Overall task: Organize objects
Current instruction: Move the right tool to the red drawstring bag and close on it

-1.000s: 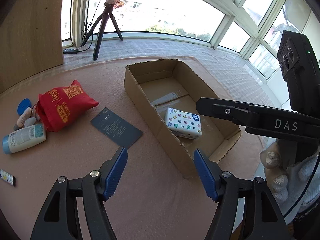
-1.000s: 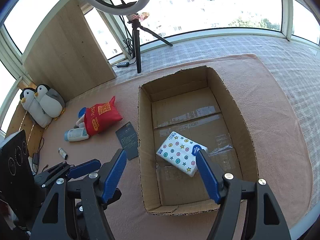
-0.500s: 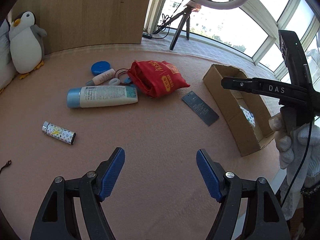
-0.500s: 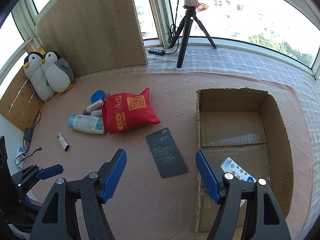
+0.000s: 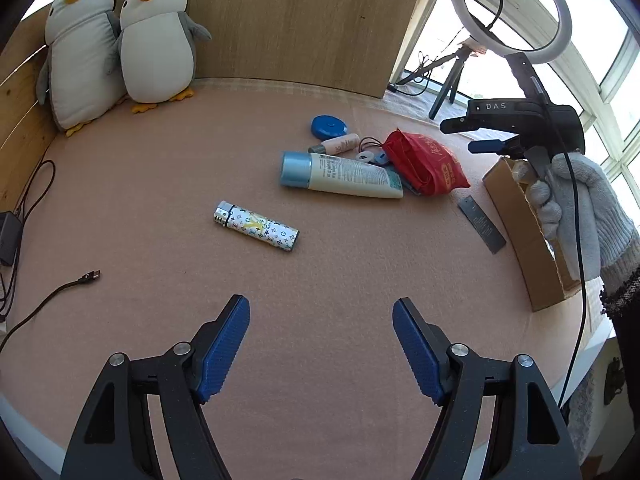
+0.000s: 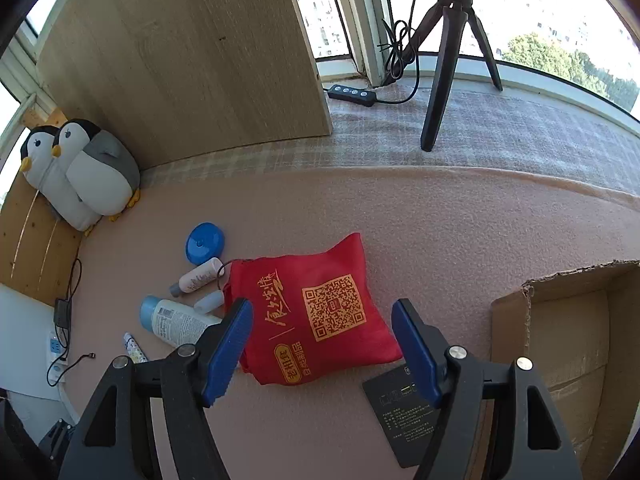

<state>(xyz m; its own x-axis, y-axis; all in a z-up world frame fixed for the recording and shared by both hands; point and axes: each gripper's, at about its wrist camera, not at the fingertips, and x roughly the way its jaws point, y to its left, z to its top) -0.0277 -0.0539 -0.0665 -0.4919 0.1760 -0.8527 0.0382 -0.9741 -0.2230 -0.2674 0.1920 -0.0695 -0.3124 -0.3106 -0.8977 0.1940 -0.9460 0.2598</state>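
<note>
now both views off cardboard box (image 6: 568, 344) onto red bag (image 6: 316, 316); both fingers released, empty.

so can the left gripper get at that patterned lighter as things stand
Probably yes. The left gripper is open and empty, and the lighter lies alone on bare mat ahead of its fingers, clear of the lotion tube and the cable.

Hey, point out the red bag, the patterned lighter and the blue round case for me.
red bag (image 6: 316, 312), right wrist view, on its printed front.
patterned lighter (image 5: 258, 226), left wrist view, mid-body.
blue round case (image 5: 329, 127), left wrist view, top face.
</note>
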